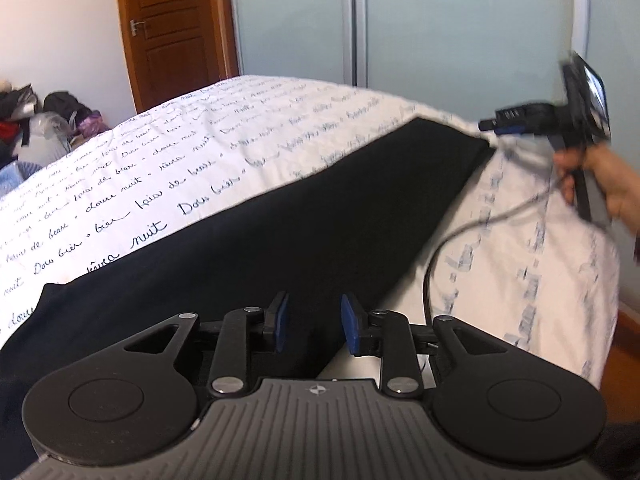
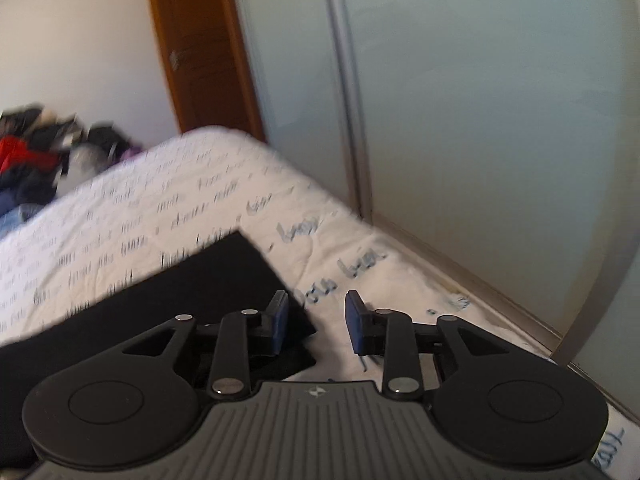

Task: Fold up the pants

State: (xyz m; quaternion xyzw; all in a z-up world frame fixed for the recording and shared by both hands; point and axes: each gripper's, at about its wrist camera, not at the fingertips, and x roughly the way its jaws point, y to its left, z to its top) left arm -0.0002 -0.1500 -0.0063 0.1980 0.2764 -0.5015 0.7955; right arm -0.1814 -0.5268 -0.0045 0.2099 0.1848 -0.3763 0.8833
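From the left wrist camera, the flat black fabric pants (image 1: 280,216) lie as one long dark band across the white bedspread printed with handwritten script (image 1: 132,168), running from 7 o'clock up to a clean, squared corner at 2 o'clock. The cloth looks smooth and matte, with straight edges. The left gripper (image 1: 312,326) hangs over the near end of the pants, its blue-padded fingers (image 1: 350,324) set narrowly apart with nothing pinched between them. At 3 o'clock the right gripper (image 1: 494,124), blurred, points at the far corner of the pants, held by a person's hand (image 1: 608,184) with a dark cable (image 1: 444,248) trailing down; from here its jaws cannot be judged. A brown wooden door (image 1: 172,28) stands at 11 o'clock.

From the right wrist camera, only one squared end of the pants (image 2: 180,300) shows, filling 8 o'clock. The right gripper (image 2: 316,326) sits just beyond that edge over the bedspread (image 2: 200,200), jaws narrowly parted and empty. This view alone shows frosted pale-green sliding panels (image 2: 480,100) meeting the floor at 3 o'clock. A heap of mixed clothes (image 2: 44,148) sits at 9 o'clock.
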